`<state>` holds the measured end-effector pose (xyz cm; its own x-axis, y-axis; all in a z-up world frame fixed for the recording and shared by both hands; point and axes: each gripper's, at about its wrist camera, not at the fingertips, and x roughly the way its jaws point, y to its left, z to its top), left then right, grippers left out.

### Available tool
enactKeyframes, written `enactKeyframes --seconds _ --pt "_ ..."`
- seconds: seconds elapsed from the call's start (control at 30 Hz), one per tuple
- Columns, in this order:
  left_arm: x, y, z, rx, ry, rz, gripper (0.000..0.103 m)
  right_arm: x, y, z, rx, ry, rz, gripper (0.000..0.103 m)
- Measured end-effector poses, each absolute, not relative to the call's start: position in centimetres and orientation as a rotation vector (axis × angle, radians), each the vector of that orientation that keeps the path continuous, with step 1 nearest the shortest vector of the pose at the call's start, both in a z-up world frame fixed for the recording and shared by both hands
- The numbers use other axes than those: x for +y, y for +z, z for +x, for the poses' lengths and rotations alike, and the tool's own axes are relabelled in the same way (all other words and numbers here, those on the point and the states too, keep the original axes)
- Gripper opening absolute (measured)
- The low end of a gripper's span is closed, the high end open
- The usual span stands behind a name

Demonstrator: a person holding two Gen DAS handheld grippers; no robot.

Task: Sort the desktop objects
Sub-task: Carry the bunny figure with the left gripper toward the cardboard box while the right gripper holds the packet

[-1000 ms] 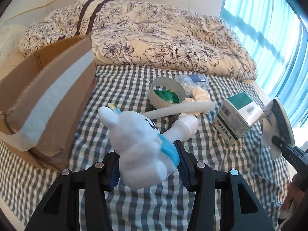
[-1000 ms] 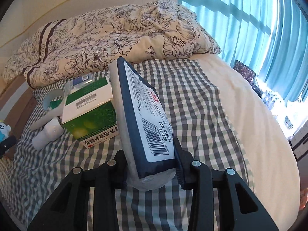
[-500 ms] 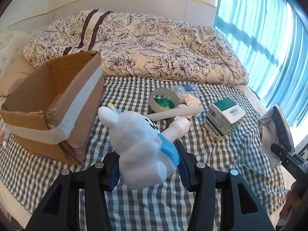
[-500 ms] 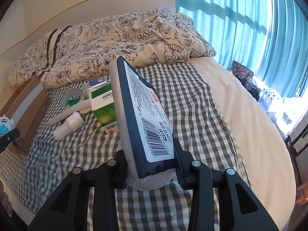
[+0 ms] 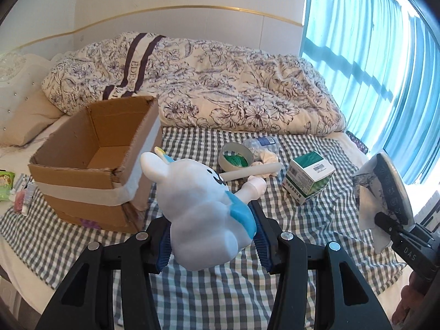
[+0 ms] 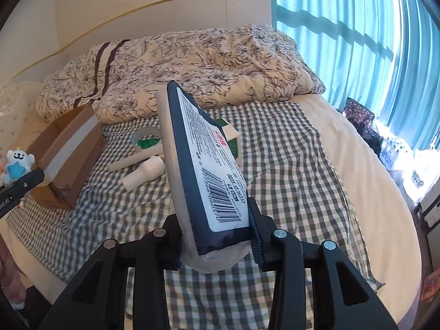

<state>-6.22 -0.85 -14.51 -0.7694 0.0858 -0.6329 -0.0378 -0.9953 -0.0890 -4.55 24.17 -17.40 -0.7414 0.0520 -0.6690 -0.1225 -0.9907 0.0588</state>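
Left gripper [image 5: 210,243]: clamped on white bunny toy [image 5: 203,206], lower centre of frame, right of open cardboard box [image 5: 90,173]. Right gripper [image 6: 216,243]: clamped on dark tissue pack [image 6: 200,165], centre frame, above checked cloth [image 6: 288,151].

A home bedroom: bed with floral duvet [image 5: 220,88], curtained window [image 5: 371,55].

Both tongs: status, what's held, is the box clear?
Left tongs shut on white bear figurine. Right tongs shut on dark blue wipes pack. Open brown cardboard box ahead-left, visible floor bare, nothing blocking.
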Motion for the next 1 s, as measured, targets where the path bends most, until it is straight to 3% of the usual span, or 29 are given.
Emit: enactKeyframes --seconds 1.0 --pt "-8.5 -6.3 -0.1 -0.086 3.083 -0.827 0.051 12.2 -8.5 -2.8 0.033 3.143 -0.921 0.036"
